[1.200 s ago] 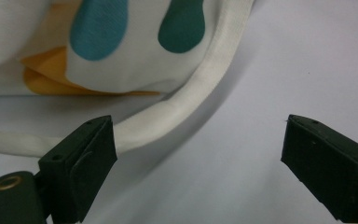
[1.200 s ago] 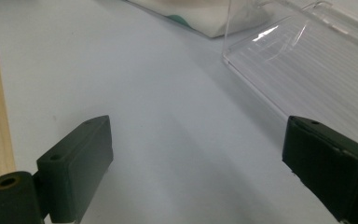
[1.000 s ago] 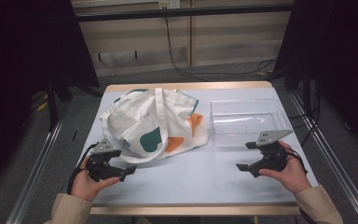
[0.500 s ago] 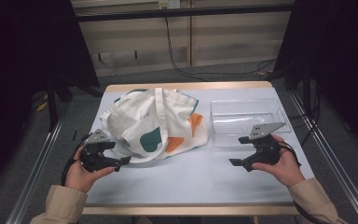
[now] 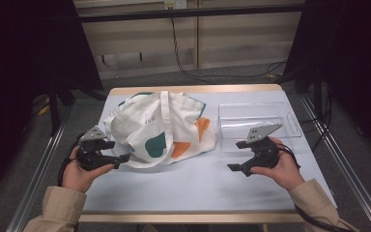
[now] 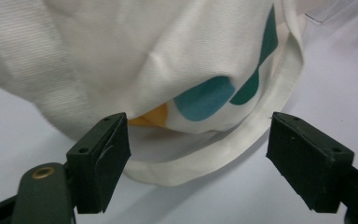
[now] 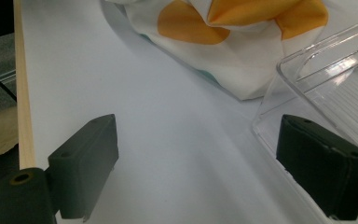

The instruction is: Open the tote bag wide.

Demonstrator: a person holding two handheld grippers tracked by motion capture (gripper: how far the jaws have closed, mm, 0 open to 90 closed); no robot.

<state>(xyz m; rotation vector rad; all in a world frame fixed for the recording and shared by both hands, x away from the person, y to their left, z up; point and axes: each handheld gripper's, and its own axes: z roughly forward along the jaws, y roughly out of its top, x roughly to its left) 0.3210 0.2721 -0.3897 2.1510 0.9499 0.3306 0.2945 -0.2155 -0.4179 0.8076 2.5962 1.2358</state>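
White cloth bag (image 5: pixel 162 126) at table (image 5: pixel 198 183) centre, beside clear tray (image 5: pixel 258 123). Left gripper (image 6: pixel 196 154), jaws apart, just been closing, frames bag's strap (image 6: pixel 223 149); right gripper (image 7: pixel 205 172) gapes, empty. Step: approach. Next: pinch strap squarely.

The table (image 5: pixel 183 188) had a pale blue top with a light wooden edge. A white tote bag (image 5: pixel 159 128) (printed with teal and orange shapes) lay on it, and just beside that sat a clear plastic tray (image 5: pixel 258 121), apparently empty.
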